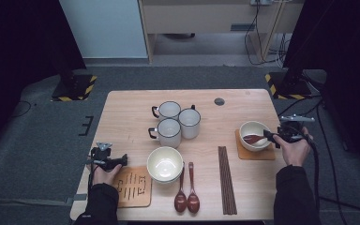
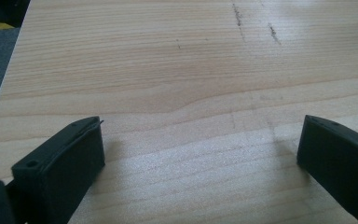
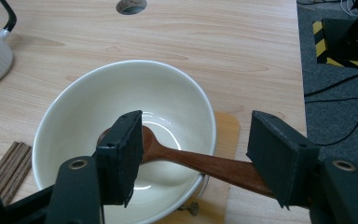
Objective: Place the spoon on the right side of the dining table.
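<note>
A: R gripper (image 3: 193, 154) jaws apart, spoon (image 3: 200, 163) free between them, lying in bowl (image 3: 74, 116) far right. L gripper (image 2: 200, 154)?
B: Released, on bare wood table (image 2: 168, 70). Chopsticks (image 1: 227, 179) left of bowl; mugs (image 1: 176, 122) centre.

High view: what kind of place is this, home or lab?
Most likely a lab or recording room, not a home. The wooden table with its mugs and bowls stands on grey carpet between black stands with yellow-and-black striped bases, and loose cables trail across the floor behind.
</note>
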A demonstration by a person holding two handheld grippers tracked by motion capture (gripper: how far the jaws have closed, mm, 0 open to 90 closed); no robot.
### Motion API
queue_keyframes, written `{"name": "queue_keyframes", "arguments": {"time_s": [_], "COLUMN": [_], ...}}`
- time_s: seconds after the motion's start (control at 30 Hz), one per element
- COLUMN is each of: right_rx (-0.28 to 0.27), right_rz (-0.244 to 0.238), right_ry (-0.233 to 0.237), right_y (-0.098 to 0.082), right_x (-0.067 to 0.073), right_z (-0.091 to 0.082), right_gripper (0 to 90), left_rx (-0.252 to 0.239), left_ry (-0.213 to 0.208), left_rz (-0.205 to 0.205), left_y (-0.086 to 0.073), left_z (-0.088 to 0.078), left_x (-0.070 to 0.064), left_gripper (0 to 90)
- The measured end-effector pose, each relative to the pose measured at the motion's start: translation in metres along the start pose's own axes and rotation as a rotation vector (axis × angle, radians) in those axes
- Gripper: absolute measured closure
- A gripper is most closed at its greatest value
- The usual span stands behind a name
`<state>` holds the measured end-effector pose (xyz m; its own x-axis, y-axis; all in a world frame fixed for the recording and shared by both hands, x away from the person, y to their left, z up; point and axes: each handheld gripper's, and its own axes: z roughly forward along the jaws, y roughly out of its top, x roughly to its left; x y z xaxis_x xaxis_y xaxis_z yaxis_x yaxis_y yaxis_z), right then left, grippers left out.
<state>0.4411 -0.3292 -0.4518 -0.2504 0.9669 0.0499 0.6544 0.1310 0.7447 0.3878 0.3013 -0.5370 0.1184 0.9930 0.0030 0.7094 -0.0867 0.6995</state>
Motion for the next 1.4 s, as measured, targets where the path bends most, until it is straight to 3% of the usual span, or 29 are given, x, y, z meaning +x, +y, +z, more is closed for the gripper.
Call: {"name": "queue_keyframes", "arguments": {"time_s": [0.43,1.4], "right_rx": [-0.004,0.008], "right_rz": [-0.027,-0.016], "right_ry": [0.021,0.058], "right_y": [-0.011,-0.018], "right_x": [0.005,0.010], "right_z": [-0.009,-0.028], "right_gripper": [35.3,34.5], "left_rx": [0.000,0.000], "left_ry": [0.000,0.000], "left_rz": [0.000,0.000], "left_y": [0.000,0.000], "left_z": [0.000,0.000], "left_x": [0.000,0.000], "left_gripper": [0.0,0.0]}}
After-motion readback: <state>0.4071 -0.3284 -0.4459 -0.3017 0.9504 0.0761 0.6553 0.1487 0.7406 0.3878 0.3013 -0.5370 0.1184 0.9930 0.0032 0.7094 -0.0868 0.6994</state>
